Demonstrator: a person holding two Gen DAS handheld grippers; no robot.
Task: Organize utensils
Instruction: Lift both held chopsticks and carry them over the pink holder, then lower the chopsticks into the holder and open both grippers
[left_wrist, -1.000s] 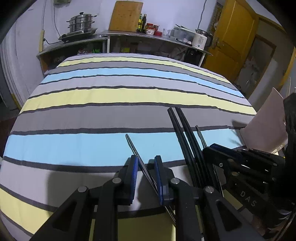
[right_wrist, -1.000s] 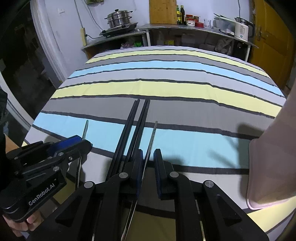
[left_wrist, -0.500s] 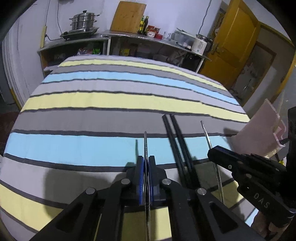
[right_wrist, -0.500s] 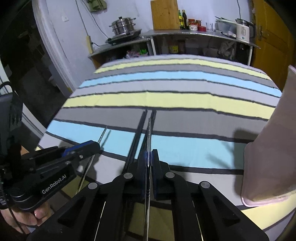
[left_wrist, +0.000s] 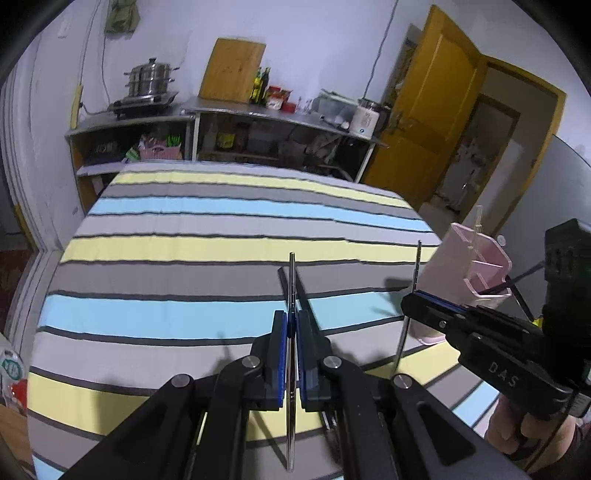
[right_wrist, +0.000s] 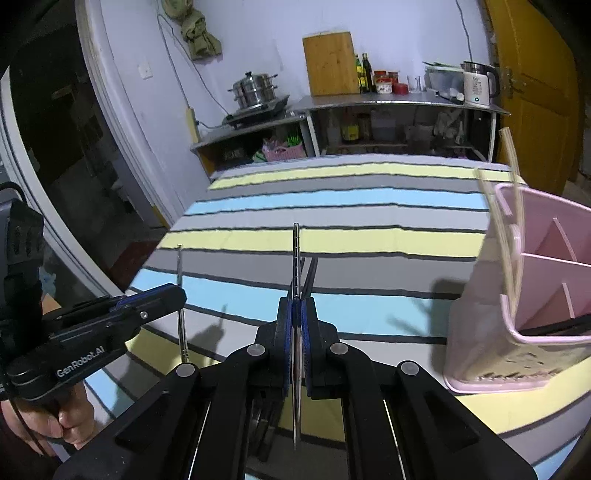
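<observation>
Now the left gripper (left_wrist: 291, 334) is clamped on a metal chopstick (left_wrist: 291, 291), where a second earlier its jaws stood apart around it on the cloth. Likewise, the right gripper (right_wrist: 296, 314) pinches a second metal chopstick (right_wrist: 295, 258), lifted clear of the striped cloth (right_wrist: 332, 218). Black chopsticks (right_wrist: 308, 273) lie beneath. Farther right stands the pink utensil holder (right_wrist: 517, 354), now showing its compartments.

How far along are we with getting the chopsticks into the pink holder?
Done: light chopsticks stand in the pink holder. In hand: left gripper and right gripper each clamp one metal chopstick, lifted. Left: black chopsticks lie on the striped cloth.
</observation>
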